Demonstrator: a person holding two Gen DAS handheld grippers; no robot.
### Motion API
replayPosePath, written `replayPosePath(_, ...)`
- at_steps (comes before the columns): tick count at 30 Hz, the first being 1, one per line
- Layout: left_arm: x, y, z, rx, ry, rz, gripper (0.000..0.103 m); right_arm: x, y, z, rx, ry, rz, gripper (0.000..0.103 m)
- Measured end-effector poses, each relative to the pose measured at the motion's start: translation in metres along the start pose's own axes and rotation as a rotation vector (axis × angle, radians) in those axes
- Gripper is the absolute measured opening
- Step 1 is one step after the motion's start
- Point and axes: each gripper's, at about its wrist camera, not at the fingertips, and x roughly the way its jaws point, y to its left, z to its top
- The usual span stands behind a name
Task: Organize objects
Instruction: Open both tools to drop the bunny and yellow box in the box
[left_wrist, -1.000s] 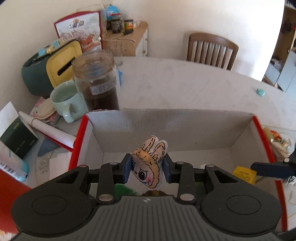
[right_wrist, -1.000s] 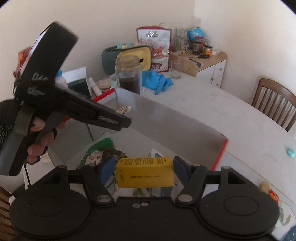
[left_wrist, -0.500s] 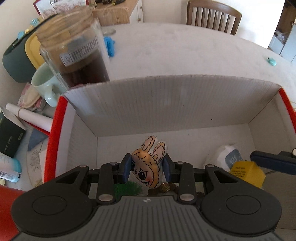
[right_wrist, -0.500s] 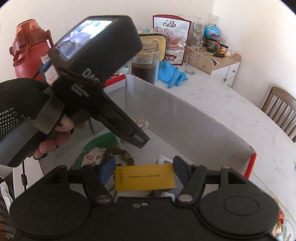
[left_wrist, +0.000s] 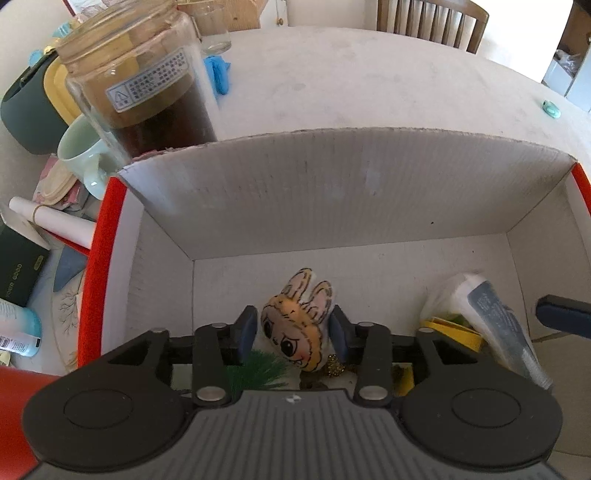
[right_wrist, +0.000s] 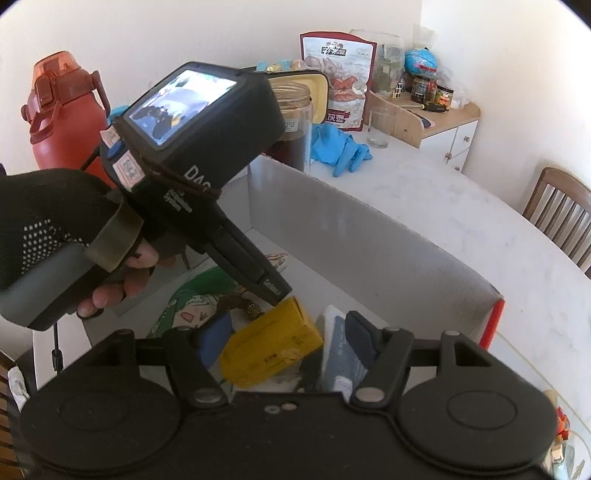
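Left gripper, jaws just opening, loosens around the bunny toy low near the box floor for release; right gripper stands wide around the tilted yellow carton.

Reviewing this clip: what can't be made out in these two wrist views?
- Box floor under the left gripper: hidden by the gripper body, left wrist view.
- Jar label: print too small.
- Rabbit toy: mostly hidden behind the left gripper, right wrist view.
- Yellow box grip: right gripper contact unclear; box tilted.
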Motion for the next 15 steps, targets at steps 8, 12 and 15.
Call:
replayPosePath(8, -0.012, 0.0, -0.005, -0.012, -0.054, 0.018, 0.063, -0.023, -0.009, -0.004, 0.038, -0.026, 0.017, 0.068)
replayPosePath(12, -0.022, -0.002, -0.011, -0.017, -0.078, 0.018, 0.063, -0.038, -0.013, -0.007, 0.053, -0.043, 0.022, 0.068)
replayPosePath(15, -0.039, -0.006, -0.015, -0.024, -0.102, 0.01, 0.063, -0.049, -0.018, -0.009, 0.069, -0.055, 0.022, 0.069)
